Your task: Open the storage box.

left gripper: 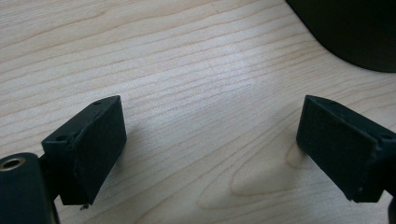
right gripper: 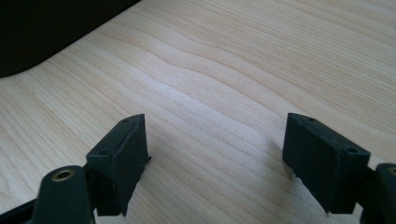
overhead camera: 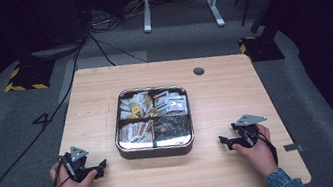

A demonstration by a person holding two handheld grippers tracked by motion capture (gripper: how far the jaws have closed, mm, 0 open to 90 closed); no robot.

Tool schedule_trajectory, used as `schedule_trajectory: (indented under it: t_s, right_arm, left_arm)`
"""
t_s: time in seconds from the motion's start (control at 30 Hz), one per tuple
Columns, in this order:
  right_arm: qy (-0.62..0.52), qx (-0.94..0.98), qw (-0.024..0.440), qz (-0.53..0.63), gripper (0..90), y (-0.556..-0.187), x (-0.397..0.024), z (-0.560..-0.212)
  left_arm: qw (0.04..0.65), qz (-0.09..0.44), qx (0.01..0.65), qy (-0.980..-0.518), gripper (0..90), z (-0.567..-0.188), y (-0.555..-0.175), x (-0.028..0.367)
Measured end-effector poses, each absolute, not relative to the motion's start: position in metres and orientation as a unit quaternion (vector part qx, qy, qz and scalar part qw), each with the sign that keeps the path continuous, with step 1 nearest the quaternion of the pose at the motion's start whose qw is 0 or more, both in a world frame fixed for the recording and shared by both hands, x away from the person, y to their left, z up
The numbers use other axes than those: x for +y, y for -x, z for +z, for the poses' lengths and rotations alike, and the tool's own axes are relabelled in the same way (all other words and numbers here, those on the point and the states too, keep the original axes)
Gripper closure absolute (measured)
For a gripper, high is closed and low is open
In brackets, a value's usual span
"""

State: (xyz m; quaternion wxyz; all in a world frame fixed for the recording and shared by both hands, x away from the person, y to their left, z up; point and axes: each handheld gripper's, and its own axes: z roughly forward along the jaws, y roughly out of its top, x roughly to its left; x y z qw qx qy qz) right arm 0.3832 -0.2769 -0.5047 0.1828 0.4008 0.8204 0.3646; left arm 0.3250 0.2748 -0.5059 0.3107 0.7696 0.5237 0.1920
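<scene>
While both grippers rest on the wooden table (overhead camera: pixel 235 92) with jaws spread and empty, the left gripper (overhead camera: pixel 97 171) and right gripper (overhead camera: pixel 228 142) flank the metal tray (overhead camera: pixel 155 149); its loose packets (overhead camera: pixel 176 103) could slip from a careless pinch.

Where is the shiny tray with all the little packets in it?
In the high view, the metal tray sits in the middle of the wooden table, between the left gripper and the right gripper, a little farther from the person than both.
</scene>
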Motion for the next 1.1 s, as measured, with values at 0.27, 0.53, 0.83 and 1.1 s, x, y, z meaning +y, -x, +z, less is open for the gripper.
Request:
schedule_trajectory:
  t_s: [0.27,0.53,0.83,1.1]
  right_arm:
    - [-0.404,0.82,0.183,0.363,22.6,-0.383,-0.277,-0.504]
    - [-0.404,0.819,0.183,0.364,23.4,-0.382,-0.277,-0.504]
    - [-0.389,0.822,0.172,0.378,25.1,-0.384,-0.273,-0.488]
    - [-0.347,0.819,0.158,0.429,20.4,-0.392,-0.255,-0.449]
  left_arm:
    - [0.311,0.192,0.524,-0.77,8.7,-0.506,-0.325,0.275]
    - [0.311,0.192,0.523,-0.77,8.7,-0.506,-0.325,0.275]
    - [0.31,0.193,0.525,-0.769,8.5,-0.506,-0.325,0.274]
    - [0.31,0.193,0.525,-0.769,8.4,-0.506,-0.325,0.274]
